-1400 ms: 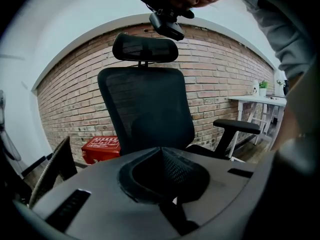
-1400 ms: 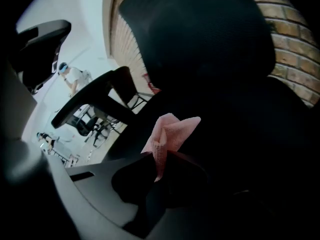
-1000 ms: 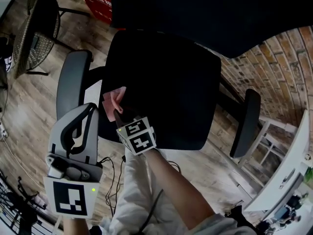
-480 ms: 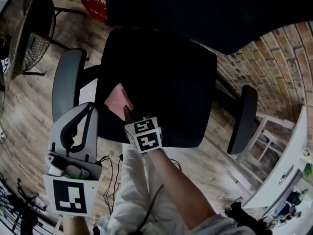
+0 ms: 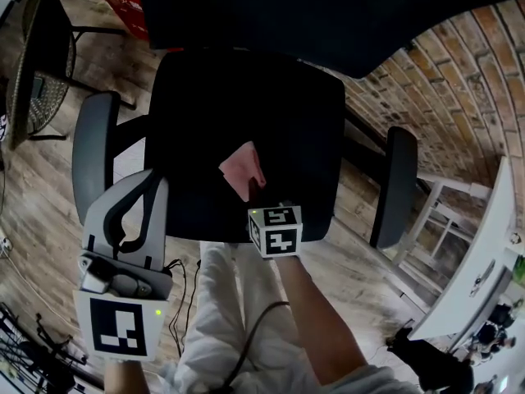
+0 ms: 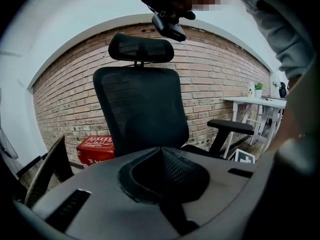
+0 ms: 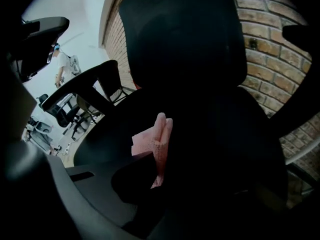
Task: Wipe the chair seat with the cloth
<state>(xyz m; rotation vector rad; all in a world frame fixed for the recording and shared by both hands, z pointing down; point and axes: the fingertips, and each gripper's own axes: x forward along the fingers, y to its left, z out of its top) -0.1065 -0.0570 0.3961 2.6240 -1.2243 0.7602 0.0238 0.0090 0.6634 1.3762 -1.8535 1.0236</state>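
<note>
Brick wall (image 5: 459,80), wood floor (image 5: 49,179) around. Black chair seat (image 5: 271,105) under fingers. Right gripper (image 5: 255,195) has swept from seat's left front toward centre, pinching pink cloth (image 5: 242,169), which trails ahead of fingertips on seat. Left gripper (image 6: 161,156) pressed together, empty, off to left. Wiping under way; far half probably unwiped.

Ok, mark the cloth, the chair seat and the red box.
cloth (image 5: 244,169): head view, middle of the pink fold.
chair seat (image 5: 246,97): head view, bare black cushion beyond the cloth.
red box (image 6: 94,154): left gripper view, its front face.
</note>
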